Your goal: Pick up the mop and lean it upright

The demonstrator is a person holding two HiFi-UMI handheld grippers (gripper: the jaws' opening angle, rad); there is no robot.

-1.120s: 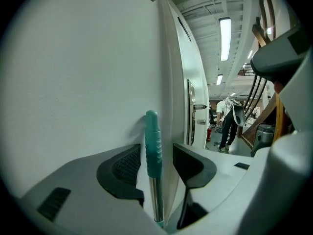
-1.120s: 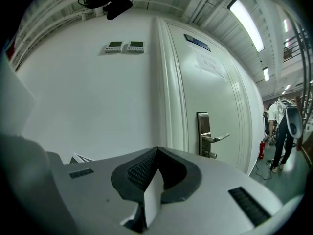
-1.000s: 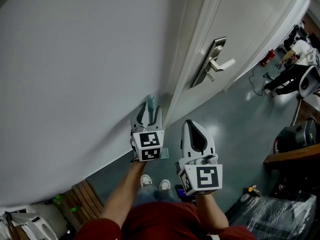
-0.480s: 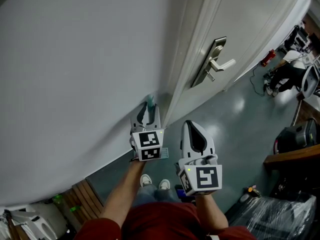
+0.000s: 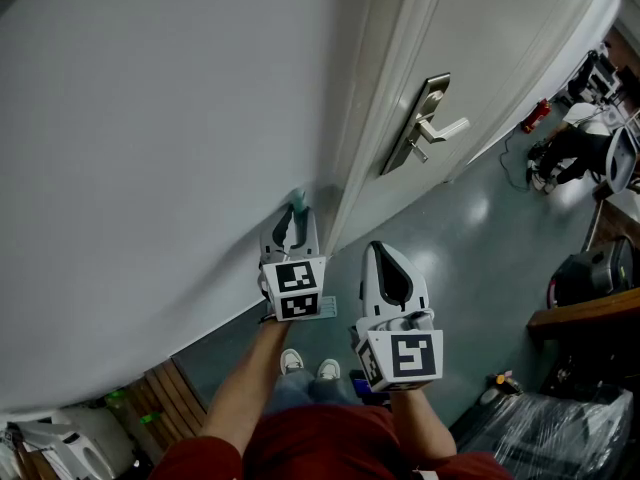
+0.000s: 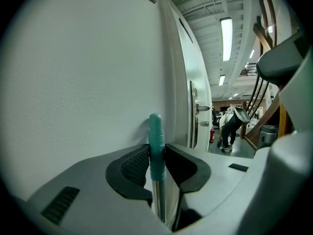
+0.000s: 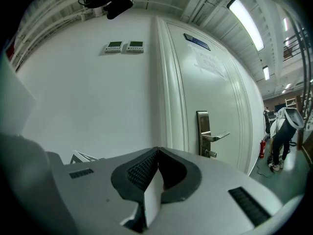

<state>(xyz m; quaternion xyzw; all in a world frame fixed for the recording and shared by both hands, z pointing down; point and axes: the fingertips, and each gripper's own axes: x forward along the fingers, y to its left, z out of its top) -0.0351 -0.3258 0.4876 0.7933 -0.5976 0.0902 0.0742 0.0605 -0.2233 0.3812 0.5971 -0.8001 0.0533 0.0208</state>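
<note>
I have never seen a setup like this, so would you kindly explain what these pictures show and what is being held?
No robot here: a person holds a hand-held gripper in each hand. The head view comes from a camera on the person's head, looking down at both arms, a white wall and a door. The other two views come from cameras riding on each one, looking along its jaws. The left hand-held gripper has just been closing its jaws, and they now clamp the teal-tipped mop handle, which stands upright by the wall. The right hand-held gripper is shut and holds nothing.
</note>
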